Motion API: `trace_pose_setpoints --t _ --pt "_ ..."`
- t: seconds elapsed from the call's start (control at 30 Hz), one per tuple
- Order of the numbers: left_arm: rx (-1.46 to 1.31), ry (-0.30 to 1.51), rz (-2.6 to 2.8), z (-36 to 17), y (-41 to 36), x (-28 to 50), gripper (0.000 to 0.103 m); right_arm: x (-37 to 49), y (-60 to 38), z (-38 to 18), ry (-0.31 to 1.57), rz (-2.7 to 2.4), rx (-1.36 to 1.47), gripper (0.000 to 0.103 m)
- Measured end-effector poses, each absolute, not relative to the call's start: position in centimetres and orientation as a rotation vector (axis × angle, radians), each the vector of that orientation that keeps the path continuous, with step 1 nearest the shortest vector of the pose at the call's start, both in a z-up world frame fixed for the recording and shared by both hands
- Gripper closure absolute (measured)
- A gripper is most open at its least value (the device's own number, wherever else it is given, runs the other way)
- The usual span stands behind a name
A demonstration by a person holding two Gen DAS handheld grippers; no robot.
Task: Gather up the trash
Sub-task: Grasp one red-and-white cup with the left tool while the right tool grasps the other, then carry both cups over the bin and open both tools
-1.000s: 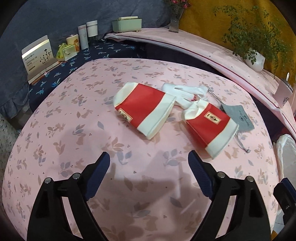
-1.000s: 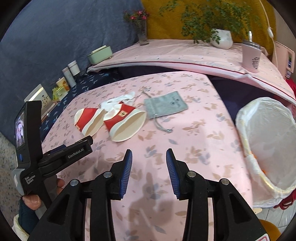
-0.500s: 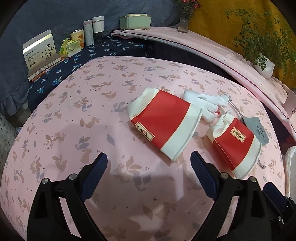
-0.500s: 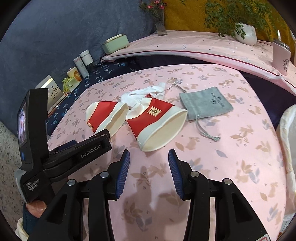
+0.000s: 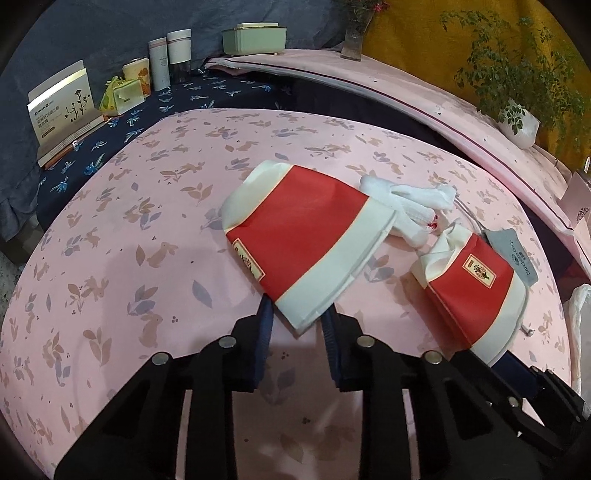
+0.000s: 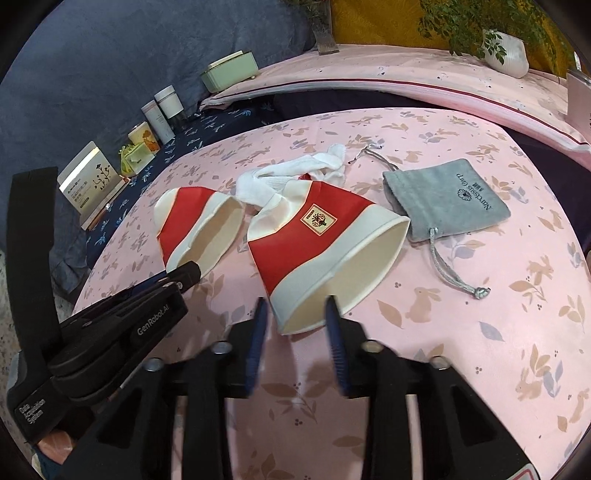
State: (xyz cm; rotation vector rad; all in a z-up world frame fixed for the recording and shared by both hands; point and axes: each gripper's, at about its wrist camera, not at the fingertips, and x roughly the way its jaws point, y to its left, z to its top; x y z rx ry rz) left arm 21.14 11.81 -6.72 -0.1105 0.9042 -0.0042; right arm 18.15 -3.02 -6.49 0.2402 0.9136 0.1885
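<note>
Two crushed red-and-white paper cups lie on their sides on the pink floral tablecloth [image 5: 110,258]. My left gripper [image 5: 297,314] has narrowed around the rim of the left cup [image 5: 306,240], its pads at the rim's corner. My right gripper [image 6: 295,314] is partly open with the rim of the right cup [image 6: 325,243] between its pads. The left cup [image 6: 192,225] and the left gripper body [image 6: 122,325] also show in the right wrist view. A crumpled white tissue [image 5: 410,206] lies behind the cups.
A grey drawstring pouch [image 6: 447,199] lies right of the cups. Boxes, tubes and a green case [image 5: 255,35] stand on the dark shelf behind. A potted plant [image 5: 517,122] sits on the pink ledge. A white bin bag [image 5: 580,325] shows at the right edge.
Both grippers moved forward to the cups. The left jaws narrowed from wide open around the left cup's rim. The right gripper now straddles the right cup's rim.
</note>
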Motion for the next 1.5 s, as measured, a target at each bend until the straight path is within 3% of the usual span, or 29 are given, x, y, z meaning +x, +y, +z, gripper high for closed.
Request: trace_pose_setpoints --t 0.13,0.4,0.67,1.5 --pt "-0.119 0.901 -0.019 -6.4 11.7 21.0 0.091 17.9 -2.7 -6.2 0.903 0.194 0.222 0.094" --pt "-0.117 0.879 -0.044 -5.0 10.7 19.7 0.095 15.5 -3.6 -4.4 0.859 0.188 0.224 0.099" --pt "-0.105 0.854 -0.087 -2.8 8.1 17.5 0.1 12.7 -6.0 -2.0 0.806 0.151 0.246 0.1" --pt "0.008 0.806 -0.307 1.8 -7.3 10.7 0.1 3.5 -18.6 2.5 0.672 -0.038 0.367 0.1"
